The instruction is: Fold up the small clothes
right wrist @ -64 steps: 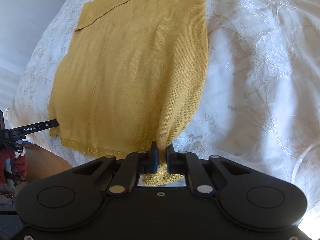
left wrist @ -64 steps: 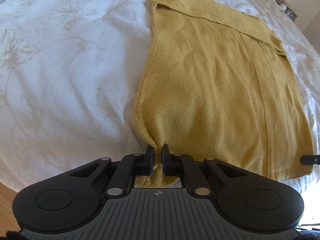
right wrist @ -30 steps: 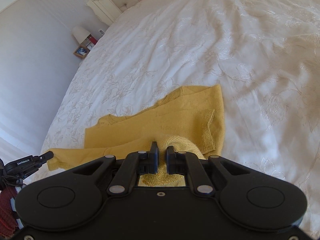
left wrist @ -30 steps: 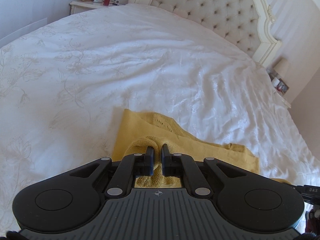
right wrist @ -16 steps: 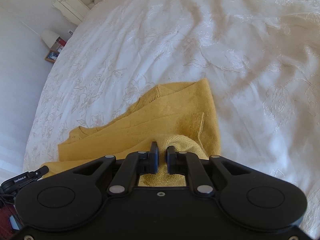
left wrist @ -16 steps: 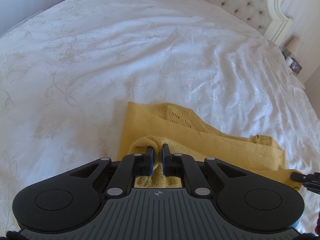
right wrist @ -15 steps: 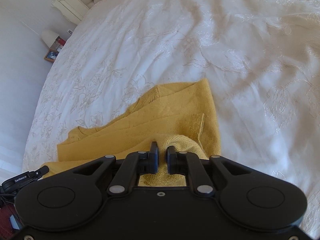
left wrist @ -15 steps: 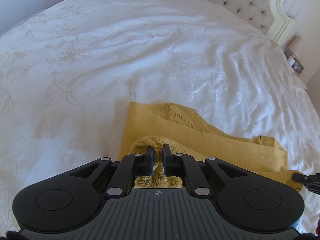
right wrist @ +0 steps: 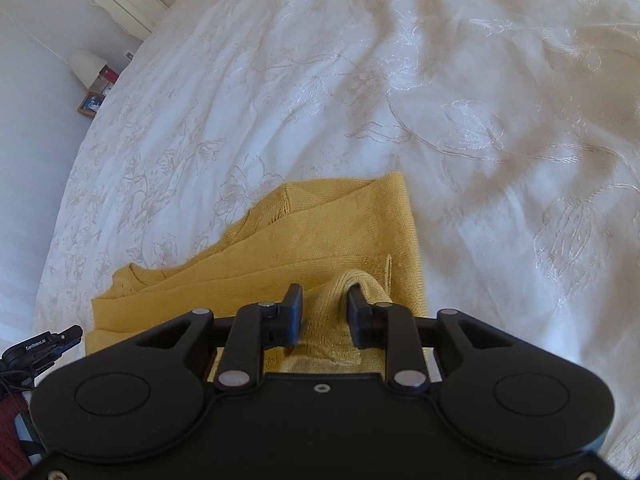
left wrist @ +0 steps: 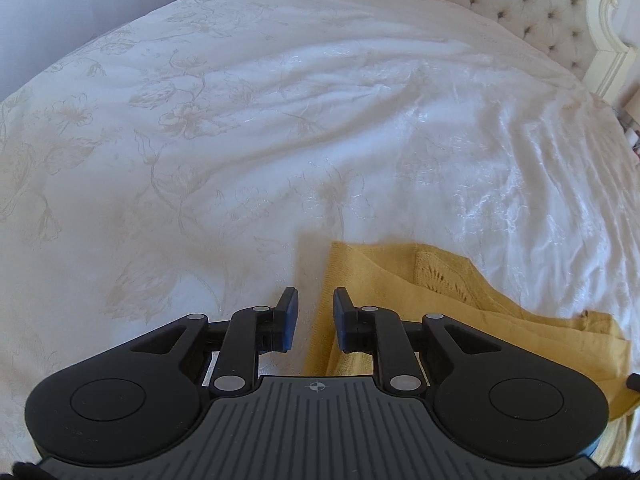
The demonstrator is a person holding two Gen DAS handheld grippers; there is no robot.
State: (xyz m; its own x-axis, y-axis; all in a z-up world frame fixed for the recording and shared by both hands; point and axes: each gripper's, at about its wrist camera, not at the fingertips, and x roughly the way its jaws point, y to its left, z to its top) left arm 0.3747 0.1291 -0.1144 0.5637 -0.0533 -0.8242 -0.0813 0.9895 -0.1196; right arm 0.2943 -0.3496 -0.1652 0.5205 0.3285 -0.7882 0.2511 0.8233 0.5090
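- A mustard-yellow knitted garment [right wrist: 320, 248] is seen folded over on itself on a white embroidered bedspread [left wrist: 280, 120], near the bed's foot edge, well apart from the tufted headboard [left wrist: 520, 4].
- The left gripper [left wrist: 316, 312] is opening; nothing is pinched, and bare bedspread and the garment's left edge show through the gap.
- The right gripper [right wrist: 324, 312] is also opening; a raised loop of knit [right wrist: 348, 284] stands between the jaws, apparently no longer squeezed.
- The fold is judged just laid. A clean release is advised: the jaws should be spread fully and lifted straight away, so the loop is not dragged and the edges stay aligned.
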